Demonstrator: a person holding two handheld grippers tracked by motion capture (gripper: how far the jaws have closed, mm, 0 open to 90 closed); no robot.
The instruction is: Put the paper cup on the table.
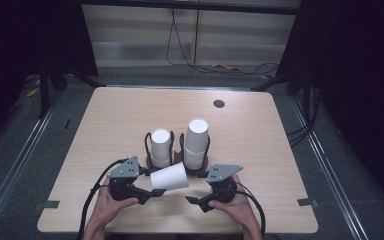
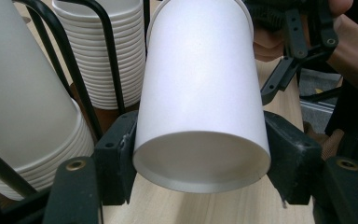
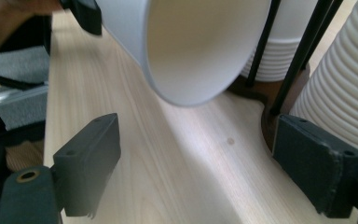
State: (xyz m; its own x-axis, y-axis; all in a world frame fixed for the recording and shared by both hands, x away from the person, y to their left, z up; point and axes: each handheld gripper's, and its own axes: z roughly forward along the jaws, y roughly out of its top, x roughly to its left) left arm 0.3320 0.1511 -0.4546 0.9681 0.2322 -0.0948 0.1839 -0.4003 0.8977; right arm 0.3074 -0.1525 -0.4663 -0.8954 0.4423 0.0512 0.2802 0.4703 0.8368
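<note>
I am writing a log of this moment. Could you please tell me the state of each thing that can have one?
Single paper cup: on its side, clamped, off the table.
Left gripper: shut on the cup.
Right gripper: open, holding nothing.
Left cup stack: upright in the holder.
Right cup stack: upright, taller.

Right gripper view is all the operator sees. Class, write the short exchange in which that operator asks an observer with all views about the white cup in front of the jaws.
Operator: I see a cup's open mouth facing me. What holds it?
Observer: The left gripper has the white cup clamped between both jaws near its base, lying sideways above the table.
Operator: Ribbed stacks stand behind it. Which is taller?
Observer: From the high view, the right stack rises above the left stack.
</note>
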